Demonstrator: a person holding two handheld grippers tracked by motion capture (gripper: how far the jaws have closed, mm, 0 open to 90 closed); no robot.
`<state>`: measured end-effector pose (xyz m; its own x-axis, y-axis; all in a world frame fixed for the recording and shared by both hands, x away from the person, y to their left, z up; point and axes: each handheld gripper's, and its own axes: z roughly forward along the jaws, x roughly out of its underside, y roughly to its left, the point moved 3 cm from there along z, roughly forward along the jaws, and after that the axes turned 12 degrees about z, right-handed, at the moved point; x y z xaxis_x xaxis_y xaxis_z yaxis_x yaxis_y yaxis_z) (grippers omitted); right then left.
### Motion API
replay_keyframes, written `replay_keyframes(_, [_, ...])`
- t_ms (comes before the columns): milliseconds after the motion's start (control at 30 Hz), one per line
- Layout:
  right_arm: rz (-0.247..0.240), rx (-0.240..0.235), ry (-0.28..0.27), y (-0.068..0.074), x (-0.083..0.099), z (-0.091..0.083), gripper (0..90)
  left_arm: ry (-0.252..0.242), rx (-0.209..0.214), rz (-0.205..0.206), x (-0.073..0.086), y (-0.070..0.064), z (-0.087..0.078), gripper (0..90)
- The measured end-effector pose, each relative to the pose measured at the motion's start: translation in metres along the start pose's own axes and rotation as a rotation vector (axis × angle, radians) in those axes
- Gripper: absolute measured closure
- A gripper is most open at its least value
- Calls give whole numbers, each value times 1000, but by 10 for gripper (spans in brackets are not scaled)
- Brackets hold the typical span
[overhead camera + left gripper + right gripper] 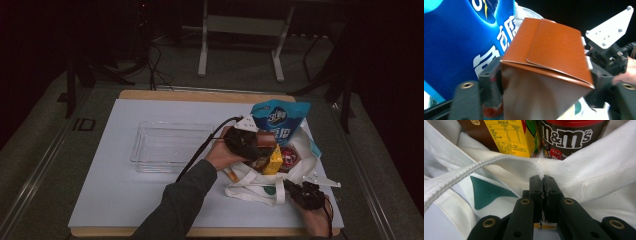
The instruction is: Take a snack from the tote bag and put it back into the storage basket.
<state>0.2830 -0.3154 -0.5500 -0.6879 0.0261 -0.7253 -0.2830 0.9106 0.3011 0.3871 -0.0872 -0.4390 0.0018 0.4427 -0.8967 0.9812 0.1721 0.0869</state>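
A person unpacks a white canvas tote bag [260,186] at a white-topped table [125,200], the left gripper [257,145] clenched across a brown carton [549,65] that sits between its jaws, apparently just above the bag's mouth. The right gripper [543,192] is pressed shut on the bag's hem, pinning the cloth while the other hand works. Just beyond the left jaws stands a blue snack bag [456,42], touching or nearly touching the carton; just beyond the right jaws, inside the tote, a yellow drink carton [509,137] stands beside an M&M's tub [571,135]. A clear plastic bin [170,146], the likely destination, lies well apart from the left gripper, on its outer side. The risks look plain enough: the carton's smooth faces give the jaws little to bite on, and it appears tilted in the grip, so a quick swing toward the bin could let it slip or twist free. The blue bag, leaning close, could be dragged over as the carton comes away. And the right jaws hold only a thin fold of fabric; if that slides out, the tote may lift or collapse onto what remains inside.
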Motion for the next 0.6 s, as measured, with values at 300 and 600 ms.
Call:
replay_keyframes(300, [1,-4,0,0,0,0,867,-77,-27,-41,2,-1,2,357])
replay_keyframes(600, [1,-8,-2,-1,0,0,868,-99,-84,-5,-4,-6,-1,403])
